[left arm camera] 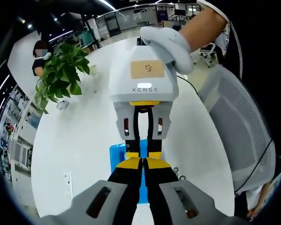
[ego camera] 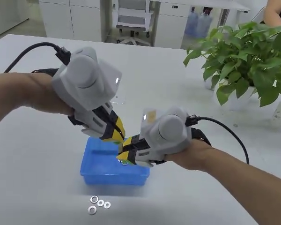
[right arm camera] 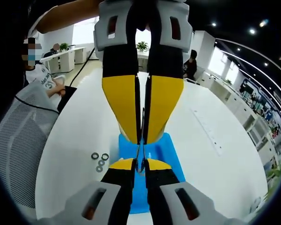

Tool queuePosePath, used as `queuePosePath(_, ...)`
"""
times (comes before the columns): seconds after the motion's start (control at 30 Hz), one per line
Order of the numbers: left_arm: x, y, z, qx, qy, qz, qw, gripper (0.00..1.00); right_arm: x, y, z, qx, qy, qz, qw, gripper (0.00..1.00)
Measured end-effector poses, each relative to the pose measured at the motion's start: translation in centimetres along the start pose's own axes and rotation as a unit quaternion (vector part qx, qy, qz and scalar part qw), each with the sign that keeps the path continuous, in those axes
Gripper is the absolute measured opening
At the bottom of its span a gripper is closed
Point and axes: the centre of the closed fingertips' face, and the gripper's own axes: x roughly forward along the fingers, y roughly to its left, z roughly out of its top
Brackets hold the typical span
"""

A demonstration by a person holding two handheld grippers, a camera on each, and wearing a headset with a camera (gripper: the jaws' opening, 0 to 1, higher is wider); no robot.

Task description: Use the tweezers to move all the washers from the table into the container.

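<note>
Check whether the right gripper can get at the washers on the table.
Probably yes. The washers lie in the open on the table beside the container, nothing over them. The right gripper is over the container, tip to tip with the left gripper, both seemingly shut on the tweezers.

Bright, even light; soft shadows, perhaps slight blur.

The two hand-held grippers, left and right, meet tip to tip over the blue container and crowd the room above it. The washers lie just in front of its near wall, open to reach from the near edge. The surface to the left is bare. A potted plant stands well apart at the far right.
</note>
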Motion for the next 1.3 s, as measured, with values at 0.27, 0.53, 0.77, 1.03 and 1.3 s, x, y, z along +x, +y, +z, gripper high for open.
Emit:
queuePosePath(0.27, 1.2, 1.0, -1.2, -0.004, 0.003, 0.001, 1.0, 0.06, 1.3, -0.9, -1.1, 0.006, 0.001, 0.006, 1.0, 0.09)
queuePosePath(0.53, 2.5, 1.6, -2.5, -0.011, 0.006, 0.002, 0.9999, 0.06, 2.6, -1.5, -2.4, 0.008, 0.005, 0.013, 0.9999, 0.1)
queuePosePath(0.77, 3.5, 2.0, -3.6, -0.018, 0.01, 0.001, 0.9998, 0.06, 3.7, -1.7, -3.4, 0.014, 0.008, 0.019, 0.9997, 0.1)
queuePosePath(1.03, 4.5, 2.5, -4.5, -0.025, 0.01, 0.008, 0.9996, 0.06, 4.6, -2.1, -4.5, 0.018, 0.016, 0.022, 0.9995, 0.1)
queuePosePath(1.3, 4.9, 2.7, -4.8, -0.03, 0.008, 0.012, 0.9994, 0.06, 4.9, -2.3, -4.9, 0.02, 0.018, 0.023, 0.9994, 0.1)
